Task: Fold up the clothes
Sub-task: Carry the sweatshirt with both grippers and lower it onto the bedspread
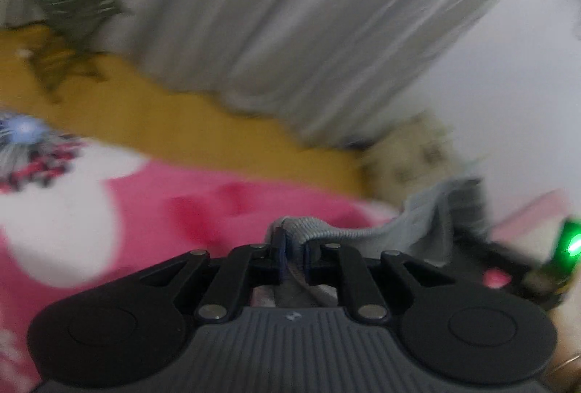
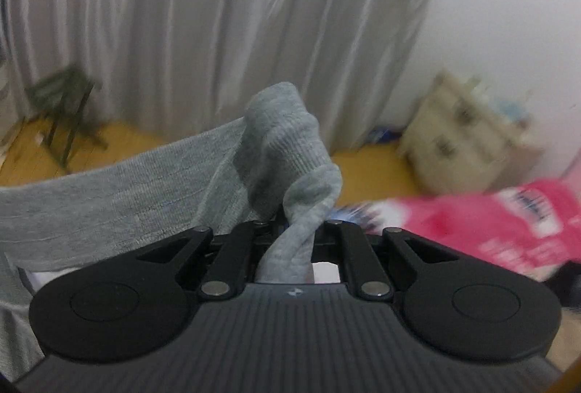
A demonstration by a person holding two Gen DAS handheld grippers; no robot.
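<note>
While both ends stay pinched, spans sideways between the two hands: grey knit garment [image 2: 120,189], long axis running across from one grip to the other, slack in the middle. Left hand-held gripper [image 1: 292,249] clenched on a ribbed grey edge, cloth trailing off to the right of that view toward the other hand. Right hand-held gripper [image 2: 296,229] clenched on a bunched, twisted corner, the rest of the fabric stretching away to the left. Neither hand nearer, then; each already at its own end. Below and beyond, pink and white bedding [image 1: 152,211], probably the landing surface. Next move likely turns on keeping the held edge level and taut while lowering.
</note>
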